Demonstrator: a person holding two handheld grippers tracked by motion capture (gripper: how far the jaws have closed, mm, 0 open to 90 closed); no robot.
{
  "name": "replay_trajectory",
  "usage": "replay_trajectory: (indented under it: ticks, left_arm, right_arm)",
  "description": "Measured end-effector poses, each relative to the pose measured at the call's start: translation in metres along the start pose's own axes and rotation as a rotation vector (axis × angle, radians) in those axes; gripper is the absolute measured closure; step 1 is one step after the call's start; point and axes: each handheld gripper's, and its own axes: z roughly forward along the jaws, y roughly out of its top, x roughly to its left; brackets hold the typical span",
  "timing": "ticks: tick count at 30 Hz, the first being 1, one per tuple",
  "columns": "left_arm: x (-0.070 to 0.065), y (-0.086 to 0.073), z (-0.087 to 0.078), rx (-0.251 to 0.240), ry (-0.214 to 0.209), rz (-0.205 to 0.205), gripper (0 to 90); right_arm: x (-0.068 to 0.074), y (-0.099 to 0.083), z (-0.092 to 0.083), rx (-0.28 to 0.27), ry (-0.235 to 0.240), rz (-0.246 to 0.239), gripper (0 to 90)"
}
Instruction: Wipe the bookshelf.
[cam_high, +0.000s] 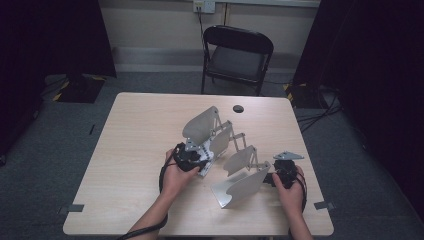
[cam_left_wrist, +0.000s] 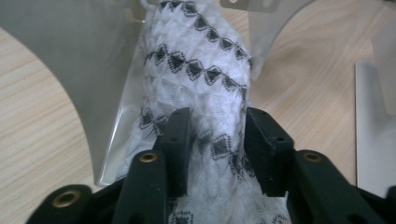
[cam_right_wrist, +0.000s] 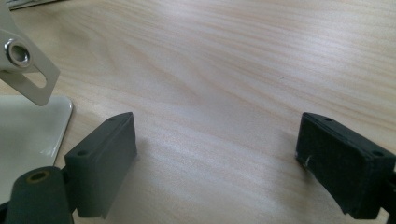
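A grey metal rack (cam_high: 240, 155) of several upright plates joined by scissor links stands at mid-table. A white cloth (cam_left_wrist: 201, 70) with rows of black diamonds lies in the slot between two of the rack's plates (cam_left_wrist: 70, 56). My left gripper (cam_left_wrist: 217, 140) has this cloth between its jaws, and both pads touch it. In the high view the left gripper (cam_high: 192, 161) sits at the rack's near left end. My right gripper (cam_high: 274, 176) rests at the rack's near right plate. Its jaws (cam_right_wrist: 215, 154) stand wide open over bare wood, beside the plate's base (cam_right_wrist: 28, 135).
The wooden table (cam_high: 135, 145) has a black cable hole (cam_high: 238, 108) near its far edge. A black folding chair (cam_high: 237, 55) stands behind it. Cables trail from both grippers toward the near edge. Grey carpet surrounds the table.
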Motion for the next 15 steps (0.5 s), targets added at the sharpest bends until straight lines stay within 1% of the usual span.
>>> replay_trajectory:
  ticks: [1, 2, 4, 5, 6, 8, 10, 11, 12, 13, 15]
  left_arm:
    - [0.000, -0.001, 0.002, -0.003, -0.007, -0.007, 58.6]
    - [0.000, -0.001, 0.002, 0.006, -0.005, 0.004, 57.7]
    - [-0.001, -0.001, 0.004, 0.012, 0.004, 0.034, 59.5]
    - [-0.001, -0.001, 0.004, 0.017, 0.006, 0.048, 61.6]
    - [-0.002, -0.002, 0.004, 0.017, 0.018, 0.068, 63.8]
    - [-0.001, -0.003, 0.003, 0.028, 0.023, 0.083, 69.9]
    - [0.000, -0.003, 0.001, 0.034, 0.010, 0.060, 76.6]
    - [0.000, -0.002, 0.000, 0.036, 0.006, 0.056, 79.1]
    - [0.000, -0.002, -0.002, 0.045, 0.000, 0.041, 80.8]
    - [0.000, -0.001, -0.004, 0.059, -0.001, 0.044, 82.1]
    - [-0.001, 0.000, -0.008, 0.057, -0.012, 0.027, 83.1]
  right_arm:
    - [0.000, 0.000, 0.000, 0.000, 0.000, 0.000, 11.6]
    - [0.000, 0.000, 0.000, 0.000, 0.000, 0.000, 11.6]
    - [0.000, 0.000, 0.000, 0.000, 0.000, 0.000, 11.6]
    - [0.000, 0.000, 0.000, 0.000, 0.000, 0.000, 11.6]
    - [0.000, 0.000, 0.000, 0.000, 0.000, 0.000, 11.6]
    - [0.000, 0.000, 0.000, 0.000, 0.000, 0.000, 11.6]
    - [0.000, 0.000, 0.000, 0.000, 0.000, 0.000, 11.6]
    - [0.000, 0.000, 0.000, 0.000, 0.000, 0.000, 11.6]
    - [0.000, 0.000, 0.000, 0.000, 0.000, 0.000, 11.6]
    - [0.000, 0.000, 0.000, 0.000, 0.000, 0.000, 11.6]
    - [0.000, 0.000, 0.000, 0.000, 0.000, 0.000, 11.6]
